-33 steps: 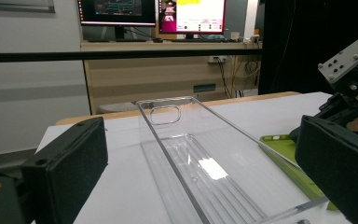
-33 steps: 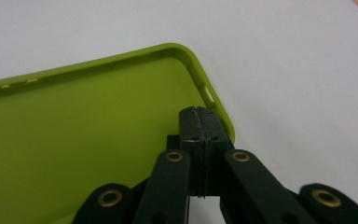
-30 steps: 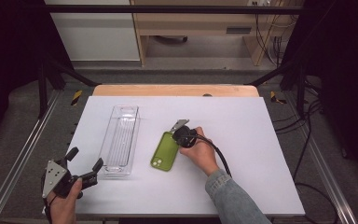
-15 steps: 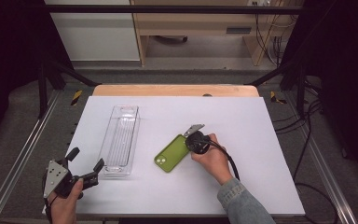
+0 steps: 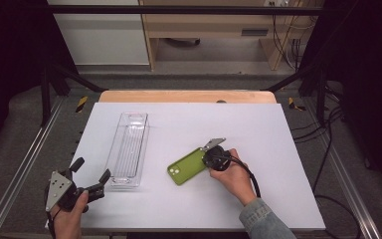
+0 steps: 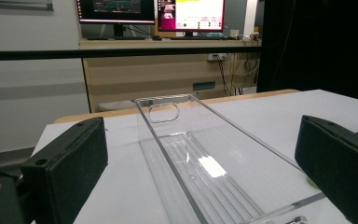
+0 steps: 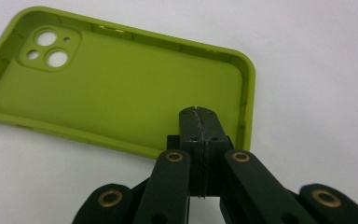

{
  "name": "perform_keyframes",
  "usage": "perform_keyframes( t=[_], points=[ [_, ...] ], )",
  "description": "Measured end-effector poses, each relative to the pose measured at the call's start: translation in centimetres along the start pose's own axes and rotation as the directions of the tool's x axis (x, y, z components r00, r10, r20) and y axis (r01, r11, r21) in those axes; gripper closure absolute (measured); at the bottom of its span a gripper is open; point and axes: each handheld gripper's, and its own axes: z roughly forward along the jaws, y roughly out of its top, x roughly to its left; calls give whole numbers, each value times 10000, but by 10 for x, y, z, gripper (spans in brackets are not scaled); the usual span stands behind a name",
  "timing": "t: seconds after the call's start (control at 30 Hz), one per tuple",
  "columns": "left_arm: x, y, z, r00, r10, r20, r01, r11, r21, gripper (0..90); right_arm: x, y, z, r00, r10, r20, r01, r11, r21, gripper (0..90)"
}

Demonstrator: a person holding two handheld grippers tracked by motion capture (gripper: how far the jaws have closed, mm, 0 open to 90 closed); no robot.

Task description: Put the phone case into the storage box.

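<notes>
- The green phone case [image 5: 188, 166] is laid flat on the white table [image 5: 278, 149], open side up, near the middle.
- The right gripper [image 7: 199, 122] is set inside the case, with its jaws pressed together.
- The left gripper [image 5: 90, 176] is held spread wide, just before the clear tray [image 6: 200, 158].

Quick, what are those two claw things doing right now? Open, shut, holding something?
Left gripper: jaws wide open, holding nothing, aimed at the clear tray.
Right gripper: jaws shut together, tips over the green phone case; whether they pinch its rim cannot be told.
</notes>
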Motion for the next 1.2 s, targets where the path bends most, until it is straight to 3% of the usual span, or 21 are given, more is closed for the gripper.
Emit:
perform_keyframes(
  t=[0.43,1.2],
  points=[
    [1,0,0,10000,-65,15,65,10000,-11,19,5,-13,-11,9976,662,-225,-666,9976,-187,900],
    [-2,1,0,9996,23,286,-22,10000,-25,17,11,-22,-23,9928,1014,-631,-1034,9942,-297,900]
  ],
)
